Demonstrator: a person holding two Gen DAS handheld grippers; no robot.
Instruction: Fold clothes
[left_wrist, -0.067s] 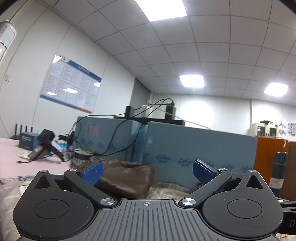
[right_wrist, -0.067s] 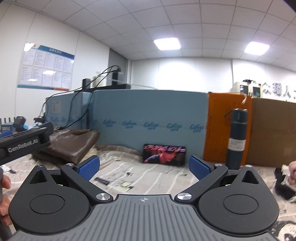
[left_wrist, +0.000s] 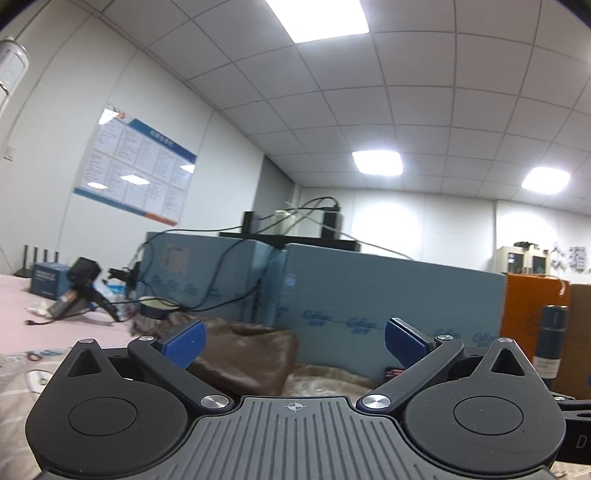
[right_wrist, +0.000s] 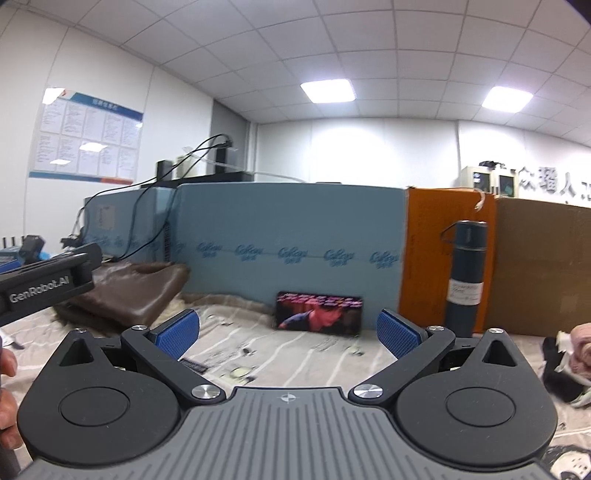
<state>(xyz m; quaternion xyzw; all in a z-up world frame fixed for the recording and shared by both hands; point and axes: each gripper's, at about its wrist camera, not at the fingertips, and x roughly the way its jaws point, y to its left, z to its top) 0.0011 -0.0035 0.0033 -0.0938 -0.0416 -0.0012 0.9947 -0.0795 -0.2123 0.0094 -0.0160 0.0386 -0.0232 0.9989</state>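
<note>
Little is changed from a tenth of a second ago: both views are held almost as they were, the right one tipped only slightly. The left gripper is carried level and aimed over the bench, its jaws spread wide with nothing between them; the right gripper is likewise held wide and empty above the printed cloth that covers the work surface. The brown garment is seen lying in a thick, soft heap at the back left against the blue foam boards, and a pink and dark bundle lies at the far right edge. Whether the brown piece is already folded cannot be told. If folding is to be done, both grippers are best lowered until the fabric is in view, and an edge pinched, not the bulk.
</note>
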